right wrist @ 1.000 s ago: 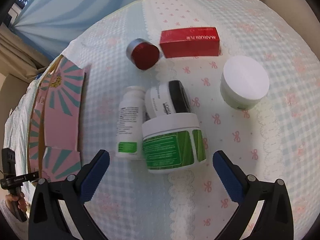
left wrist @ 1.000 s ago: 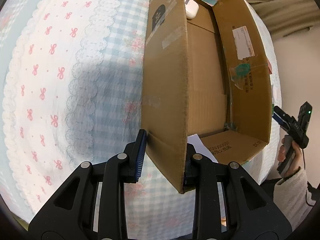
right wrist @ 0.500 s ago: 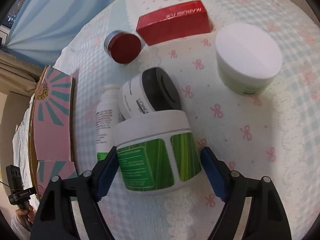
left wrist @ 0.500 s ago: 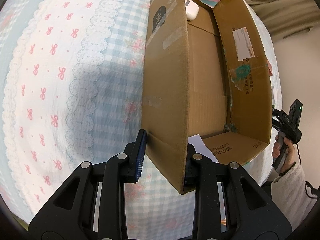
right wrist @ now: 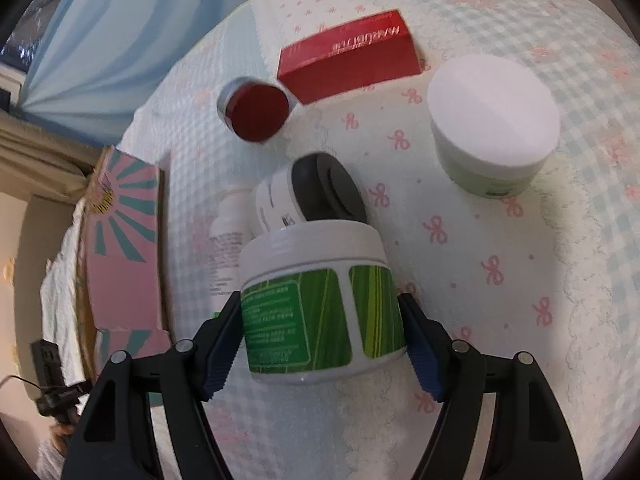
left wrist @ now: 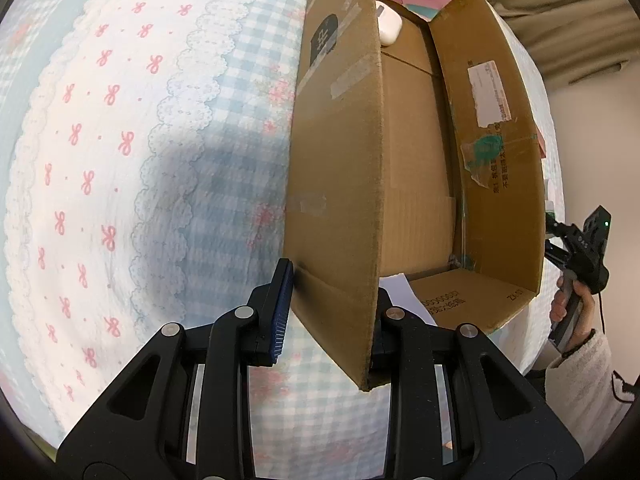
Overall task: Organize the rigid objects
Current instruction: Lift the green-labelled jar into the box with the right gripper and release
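My left gripper [left wrist: 330,312] is shut on the near wall of an open cardboard box [left wrist: 340,160], with one finger outside and one inside. A white earbud case [left wrist: 389,29] lies at the box's far end. My right gripper [right wrist: 320,344] is closed around a white jar with a green label [right wrist: 316,304], with both pads against its sides. Behind that jar lie a white jar with a black lid [right wrist: 316,196], a white bottle [right wrist: 228,236], a small red-lidded jar [right wrist: 256,110], a red carton [right wrist: 352,60] and a white-lidded tub [right wrist: 492,120].
All rests on a bed cover with pink bows [left wrist: 100,160]. A pink and teal box flap [right wrist: 120,232] lies left of the jars. White paper [left wrist: 404,292] lies inside the box near my finger. The right gripper and hand [left wrist: 580,264] show past the box's right wall.
My right gripper has moved forward to the green-label jar and closed from wide open until its pads meet the jar's sides. The left gripper keeps its hold on the box wall.
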Demonstrator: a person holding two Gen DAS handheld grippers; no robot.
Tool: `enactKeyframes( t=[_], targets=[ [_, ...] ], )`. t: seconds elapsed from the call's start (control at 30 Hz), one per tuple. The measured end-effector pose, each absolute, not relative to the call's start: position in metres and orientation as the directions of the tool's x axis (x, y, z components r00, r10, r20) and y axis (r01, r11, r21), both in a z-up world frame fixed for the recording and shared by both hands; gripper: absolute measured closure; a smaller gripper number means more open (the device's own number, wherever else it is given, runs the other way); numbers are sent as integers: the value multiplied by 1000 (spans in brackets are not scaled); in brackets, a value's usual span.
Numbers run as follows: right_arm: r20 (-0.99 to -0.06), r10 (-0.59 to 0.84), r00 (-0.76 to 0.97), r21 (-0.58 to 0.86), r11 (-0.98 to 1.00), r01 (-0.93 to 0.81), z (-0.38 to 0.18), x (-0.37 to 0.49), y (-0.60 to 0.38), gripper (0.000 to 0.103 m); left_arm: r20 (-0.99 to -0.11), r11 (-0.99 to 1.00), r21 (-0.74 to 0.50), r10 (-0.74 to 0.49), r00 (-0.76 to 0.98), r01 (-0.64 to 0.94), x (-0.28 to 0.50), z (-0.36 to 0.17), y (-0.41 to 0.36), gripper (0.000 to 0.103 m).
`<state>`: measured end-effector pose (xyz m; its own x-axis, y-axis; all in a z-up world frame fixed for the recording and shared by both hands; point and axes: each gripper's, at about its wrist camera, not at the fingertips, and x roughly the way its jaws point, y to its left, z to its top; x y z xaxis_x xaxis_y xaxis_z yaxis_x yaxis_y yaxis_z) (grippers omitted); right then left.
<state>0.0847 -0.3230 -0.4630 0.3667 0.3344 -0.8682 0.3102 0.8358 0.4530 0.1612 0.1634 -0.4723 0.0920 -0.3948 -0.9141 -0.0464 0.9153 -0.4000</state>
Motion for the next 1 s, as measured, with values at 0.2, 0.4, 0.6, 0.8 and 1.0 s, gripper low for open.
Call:
enactKeyframes(
  t=[0.2,0.4,0.6,0.8,1.0],
  targets=[
    [-827,343,445,507,798,327,-416,79,-320,33,-916,916,-399,-395,75,-39,164,-471,162,78],
    [-770,381,512,576,760,301,-352,94,-285,33,-921,921,-388,-385,61,-43,169,-470,159,78],
    [-713,455,533,634,743,213,-317,138,-217,33,-921,921,-388,-386,49,-37,171,-473,160,78],
    [-714,525,463,644,752,140,-325,191,-138,33,-922,921,-388,-386,39,-35,174,-474,159,78],
    [-765,540,350,599,797,81,-360,227,-73,33,-922,923,-385,-385,34,-18,176,-475,158,78]
  ],
)
